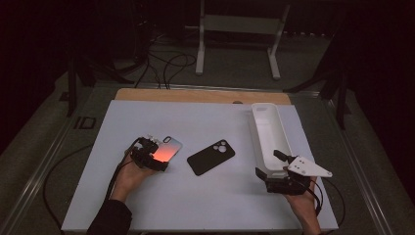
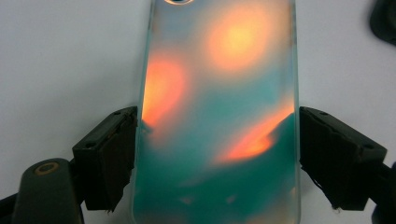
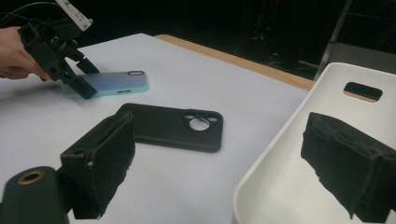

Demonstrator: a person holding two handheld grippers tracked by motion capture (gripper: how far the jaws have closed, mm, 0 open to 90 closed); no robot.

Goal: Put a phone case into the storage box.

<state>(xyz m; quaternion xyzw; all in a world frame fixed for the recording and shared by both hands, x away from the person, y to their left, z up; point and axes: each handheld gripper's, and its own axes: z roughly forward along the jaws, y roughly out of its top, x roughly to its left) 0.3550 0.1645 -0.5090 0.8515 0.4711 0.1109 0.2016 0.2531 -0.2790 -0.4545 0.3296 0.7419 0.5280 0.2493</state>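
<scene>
An iridescent teal and orange phone case (image 2: pixel 219 93) lies flat on the white table, left of centre (image 1: pixel 169 148). My left gripper (image 1: pixel 155 157) is shut on its near end, both pads pressed against its long edges (image 2: pixel 217 154). A black phone case (image 1: pixel 211 156) lies back up in the middle of the table, its camera cutout to the right (image 3: pixel 177 126). My right gripper (image 1: pixel 270 164) is open at the near end of a white tray (image 1: pixel 268 132). Its jaws straddle the tray's left wall (image 3: pixel 261 168), one outside and one inside (image 3: pixel 222 170).
The white tray is long, shows nothing inside and has a handle slot (image 3: pixel 362 90) at its far end. A wooden strip (image 1: pixel 195 95) runs along the table's back edge. Cables (image 1: pixel 166 63) and a white stand (image 1: pixel 240 24) are on the floor beyond.
</scene>
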